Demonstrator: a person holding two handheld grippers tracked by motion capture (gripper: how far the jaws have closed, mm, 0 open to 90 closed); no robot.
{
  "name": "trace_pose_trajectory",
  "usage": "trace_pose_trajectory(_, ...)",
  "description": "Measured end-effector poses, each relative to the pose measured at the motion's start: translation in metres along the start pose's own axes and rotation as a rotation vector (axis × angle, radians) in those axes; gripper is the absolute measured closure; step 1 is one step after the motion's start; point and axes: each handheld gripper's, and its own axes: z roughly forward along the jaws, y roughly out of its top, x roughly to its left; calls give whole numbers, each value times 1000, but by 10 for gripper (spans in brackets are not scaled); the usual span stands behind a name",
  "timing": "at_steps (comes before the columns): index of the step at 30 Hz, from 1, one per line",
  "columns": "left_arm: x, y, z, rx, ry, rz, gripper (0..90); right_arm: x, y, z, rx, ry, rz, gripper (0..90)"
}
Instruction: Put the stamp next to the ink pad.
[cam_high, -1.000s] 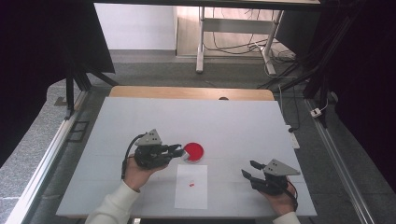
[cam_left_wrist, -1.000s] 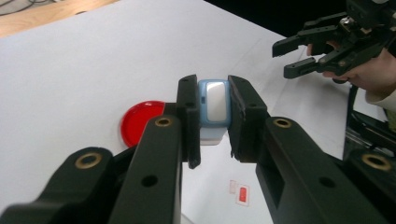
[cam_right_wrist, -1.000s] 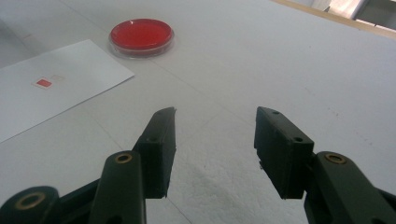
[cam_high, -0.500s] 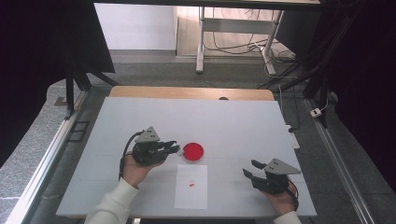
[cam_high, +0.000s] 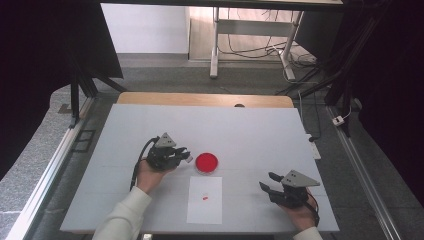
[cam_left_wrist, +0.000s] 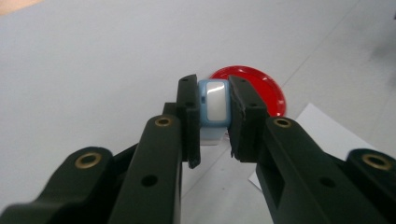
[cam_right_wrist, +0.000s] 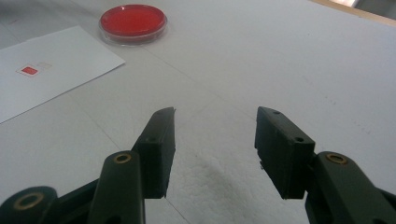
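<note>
**Small blue-and-white block being held at the red dish by the left hand-held gripper**

A small light-blue block with a white face (cam_left_wrist: 214, 108) is being clamped between the jaws of the left hand-held gripper (cam_high: 181, 156); the jaws are being kept nearly together, pressed on the block's two sides, so the white face is being left uncovered and turned toward the camera. What the block is cannot be told. The grip is being taken near the jaw tips, probably so the block can be set down or dipped without the jaws touching anything below.

The red dish (cam_high: 206, 162) is being kept just ahead of the left jaw tips, resting flat on the desk (cam_high: 260, 130); in the left gripper view its rim (cam_left_wrist: 261, 86) is showing directly behind the held block. Whether the block is over the dish or short of it cannot be told. The dish looks shallow and clear-walled with red content, so a level approach is judged safer.

A white paper sheet (cam_high: 205, 199) is lying on the near side of the dish, between the two grippers, with a small red mark (cam_high: 205, 198) on it, possibly as a reference or landing spot.

The right hand-held gripper (cam_high: 269, 182) is being held with jaws wide apart and nothing between them, low over bare desk, well apart from the dish, likely parked so the left side is being left room.
</note>
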Motion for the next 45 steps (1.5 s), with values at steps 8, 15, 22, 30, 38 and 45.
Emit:
trace_pose_trajectory(8,3,0,13,24,32,15,753,-1,-3,-2,8,-8,11,470)
trace_pose_trajectory(15,8,-2,20,58,57,6,752,-1,-5,-4,16,-22,16,467)
trace_pose_trajectory(22,10,-3,26,78,66,12,751,-1,-6,-2,27,-30,19,448)
trace_pose_trajectory(30,8,-3,27,60,76,12,694,-1,-6,-3,24,-31,24,446)
trace_pose_trajectory(38,9,-3,23,22,70,-7,548,-1,-6,-3,23,-36,24,444)
trace_pose_trajectory(45,6,-4,0,-24,34,-16,358,-4,-7,-4,14,-23,21,442)
